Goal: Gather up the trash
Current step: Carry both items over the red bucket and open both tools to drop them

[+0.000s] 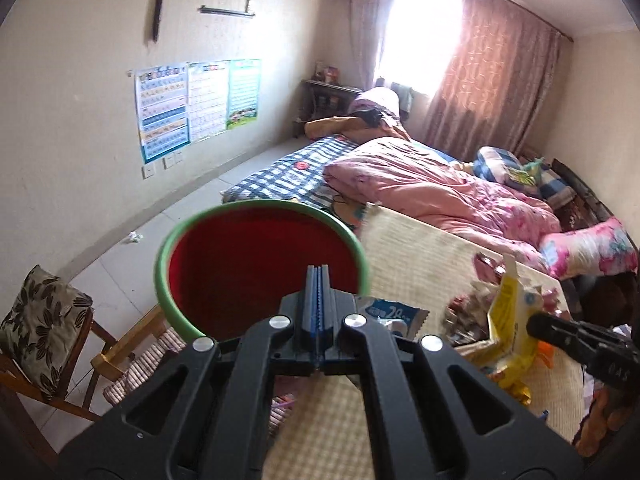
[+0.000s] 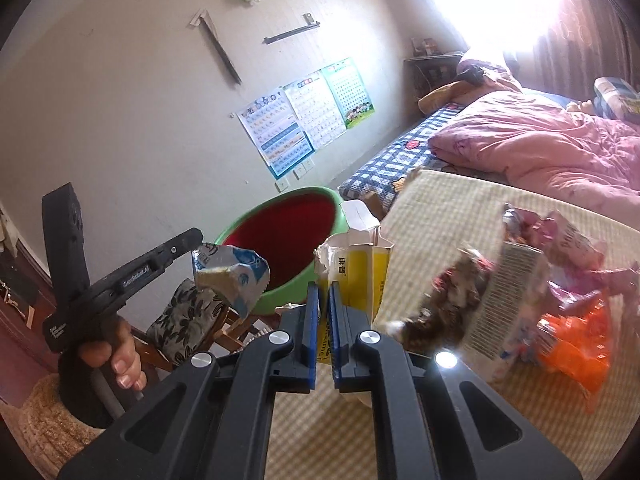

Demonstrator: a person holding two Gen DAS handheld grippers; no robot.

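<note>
A: Gripping what, left gripper [image 2: 196, 245]?
B: Blue-white wrapper [image 2: 232, 276], centre-left, beside green basin [image 2: 256, 222].
A: Right gripper [image 2: 324, 292]?
B: Clamped on yellow carton [image 2: 356, 272], mid-frame. More wrappers [image 2: 560, 280] at right, on mat [image 2: 440, 208].

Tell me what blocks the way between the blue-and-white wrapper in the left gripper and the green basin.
Nothing visible. The left gripper holds the blue-and-white wrapper in the air beside the green basin, whose red inside lies open.
</note>
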